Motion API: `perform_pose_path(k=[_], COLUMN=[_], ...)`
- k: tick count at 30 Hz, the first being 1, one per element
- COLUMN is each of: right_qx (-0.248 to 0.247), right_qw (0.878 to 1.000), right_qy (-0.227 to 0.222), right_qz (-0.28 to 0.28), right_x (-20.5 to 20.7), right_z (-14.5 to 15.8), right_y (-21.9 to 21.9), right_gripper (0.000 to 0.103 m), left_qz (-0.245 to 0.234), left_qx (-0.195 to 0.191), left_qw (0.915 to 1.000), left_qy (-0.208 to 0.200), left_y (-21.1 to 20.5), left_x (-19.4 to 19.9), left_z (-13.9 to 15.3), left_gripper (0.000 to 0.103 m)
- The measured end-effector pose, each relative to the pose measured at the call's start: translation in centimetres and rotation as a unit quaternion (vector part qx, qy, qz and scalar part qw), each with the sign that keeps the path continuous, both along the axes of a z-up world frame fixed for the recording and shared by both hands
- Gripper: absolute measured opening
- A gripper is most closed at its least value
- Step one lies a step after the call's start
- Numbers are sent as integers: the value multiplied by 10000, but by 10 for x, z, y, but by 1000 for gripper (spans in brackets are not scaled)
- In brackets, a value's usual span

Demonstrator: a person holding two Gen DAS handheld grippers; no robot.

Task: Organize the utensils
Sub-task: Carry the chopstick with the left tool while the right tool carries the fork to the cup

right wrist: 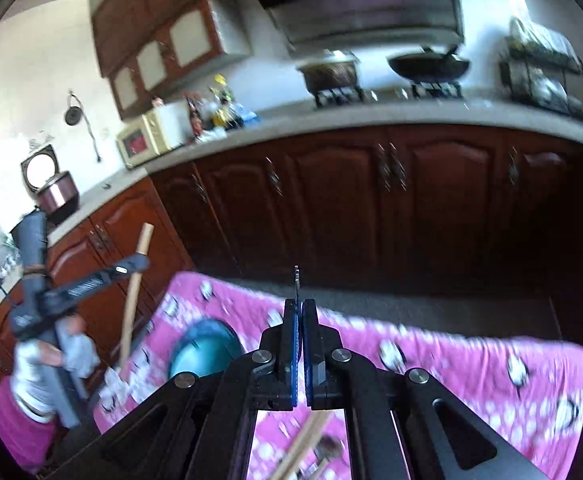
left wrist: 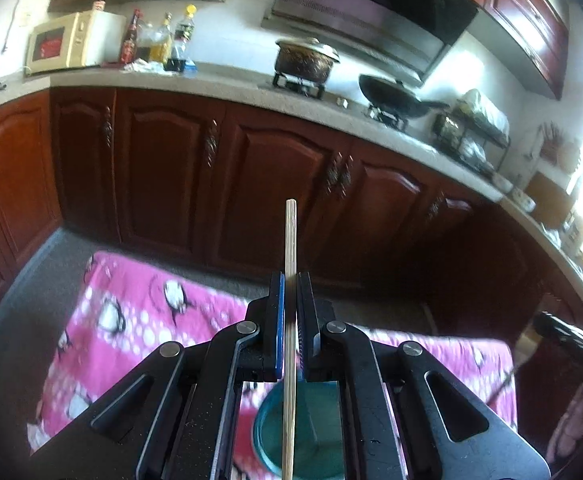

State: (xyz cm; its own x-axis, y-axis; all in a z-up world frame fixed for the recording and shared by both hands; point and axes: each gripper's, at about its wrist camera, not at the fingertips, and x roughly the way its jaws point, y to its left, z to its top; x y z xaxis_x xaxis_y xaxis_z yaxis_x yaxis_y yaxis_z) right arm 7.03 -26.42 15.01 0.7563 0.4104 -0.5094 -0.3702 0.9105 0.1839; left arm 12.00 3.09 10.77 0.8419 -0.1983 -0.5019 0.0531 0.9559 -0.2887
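My left gripper [left wrist: 290, 280] is shut on a wooden chopstick [left wrist: 290, 248] that stands upright between its pads, above a teal bowl [left wrist: 311, 436] on the pink patterned cloth [left wrist: 139, 320]. In the right wrist view the left gripper [right wrist: 131, 266] shows at the left, holding the chopstick [right wrist: 134, 292] above the cloth, with the teal bowl [right wrist: 205, 348] nearby. My right gripper [right wrist: 300, 304] is shut on a thin dark utensil [right wrist: 296, 280] whose tip sticks up past the pads. More wooden utensils [right wrist: 303, 448] lie on the cloth below it.
The pink cloth [right wrist: 471, 364] covers a low table in front of dark wooden kitchen cabinets [left wrist: 219, 168]. The counter holds a microwave [left wrist: 67, 42], bottles [left wrist: 159, 40], a clay pot [left wrist: 305, 60], a wok [left wrist: 395, 94] and a dish rack [left wrist: 471, 132].
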Motion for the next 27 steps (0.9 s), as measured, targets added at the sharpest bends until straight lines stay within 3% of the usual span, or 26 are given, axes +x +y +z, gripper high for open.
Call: perform_pose_path(k=[6, 15, 19, 24, 27], right_qx=[-280, -951, -1088, -1131, -1147], right_qw=[9991, 9936, 9927, 9923, 9920], right_qy=[-291, -586, -421, -204, -113], right_qz=[82, 174, 310, 463, 510], right_x=[26, 51, 59, 60, 59], right_z=[2, -22, -47, -67, -73], right_y=[53, 99, 111, 115, 117], right_gripper=[1, 1, 1, 1, 2], left_qz=[260, 431, 334, 265, 273], left_qx=[-84, -269, -252, 147, 149], left_qw=[9992, 9974, 9976, 9970, 9966], left_qy=[-308, -514, -548, -707, -757], left_y=[3, 4, 1, -4, 1], left_x=[26, 48, 43, 22, 14], left_z=[-5, -27, -37, -40, -38], left_gripper=[4, 4, 4, 5, 5])
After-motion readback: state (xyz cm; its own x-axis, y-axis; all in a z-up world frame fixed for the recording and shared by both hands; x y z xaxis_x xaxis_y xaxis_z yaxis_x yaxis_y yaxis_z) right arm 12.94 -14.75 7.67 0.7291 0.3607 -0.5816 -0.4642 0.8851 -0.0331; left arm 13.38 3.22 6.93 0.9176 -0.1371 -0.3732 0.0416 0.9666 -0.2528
